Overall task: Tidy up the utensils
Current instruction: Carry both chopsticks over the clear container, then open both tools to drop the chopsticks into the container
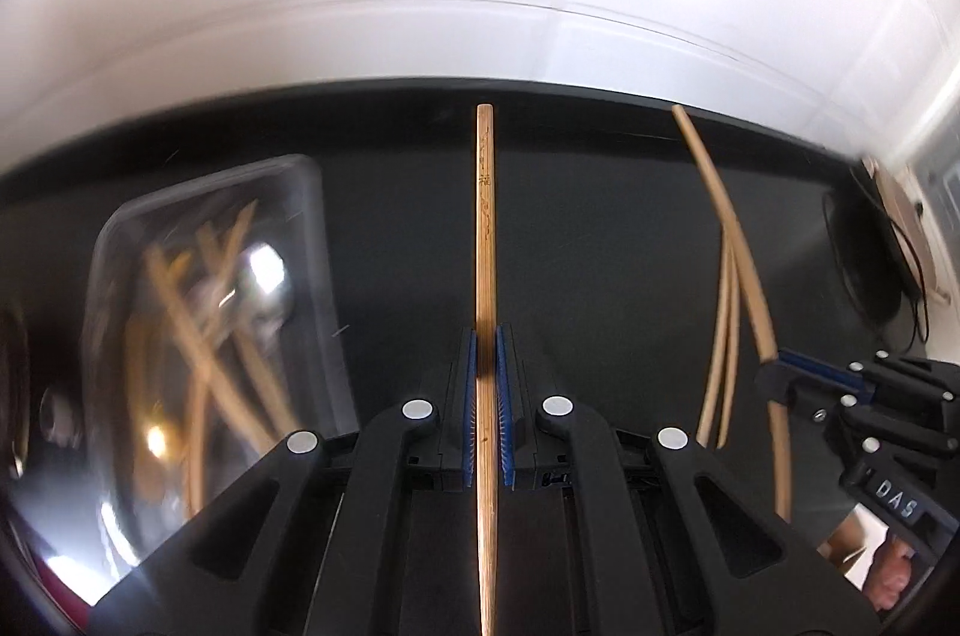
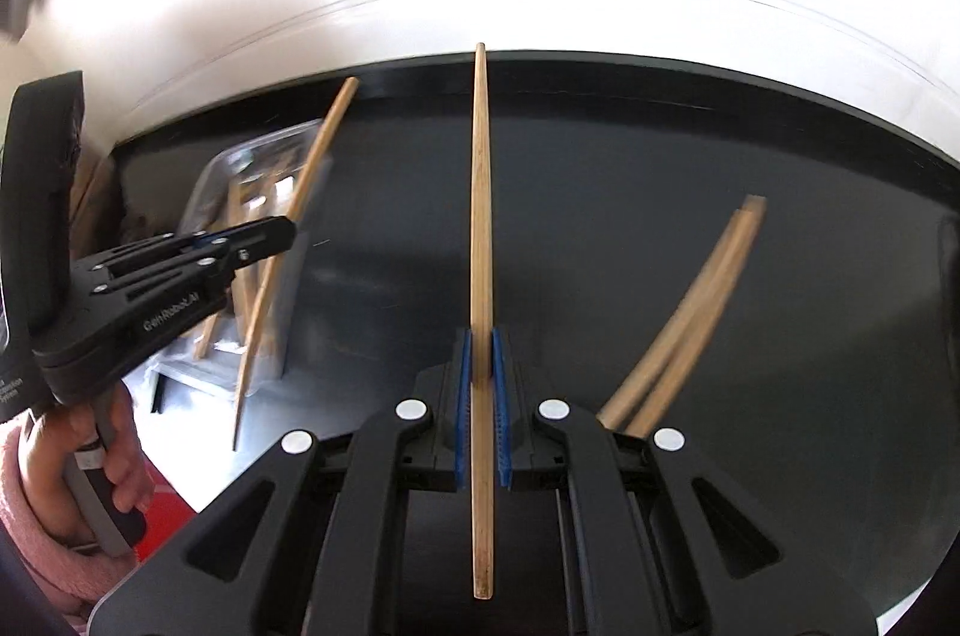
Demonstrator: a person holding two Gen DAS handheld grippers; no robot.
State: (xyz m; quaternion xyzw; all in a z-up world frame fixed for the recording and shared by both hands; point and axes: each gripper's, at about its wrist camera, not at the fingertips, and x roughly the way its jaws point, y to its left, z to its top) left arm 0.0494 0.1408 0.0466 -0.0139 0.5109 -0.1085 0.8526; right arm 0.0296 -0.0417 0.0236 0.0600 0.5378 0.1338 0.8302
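Note:
In the left wrist view my left gripper (image 1: 486, 336) is shut on a wooden chopstick (image 1: 485, 216) that runs straight up between the blue pads. My right gripper (image 2: 482, 336) is shut on another chopstick (image 2: 481, 186) in the same way. Both are held above the black table (image 1: 600, 216). Each gripper also shows in the other's view: the right gripper (image 1: 774, 375) with its chopstick (image 1: 714, 192), and the left gripper (image 2: 287, 231) with its chopstick (image 2: 324, 138). Two more chopsticks (image 1: 723, 336) (image 2: 690, 312) lie side by side on the table.
A clear plastic container (image 1: 120, 228) (image 2: 216, 174) at the left holds several chopsticks and some shiny metal utensils, blurred. A person's hand (image 2: 120, 456) in a pink sleeve grips the left handle. A white wall runs behind the table; a dark cable (image 1: 864, 264) lies at the far right.

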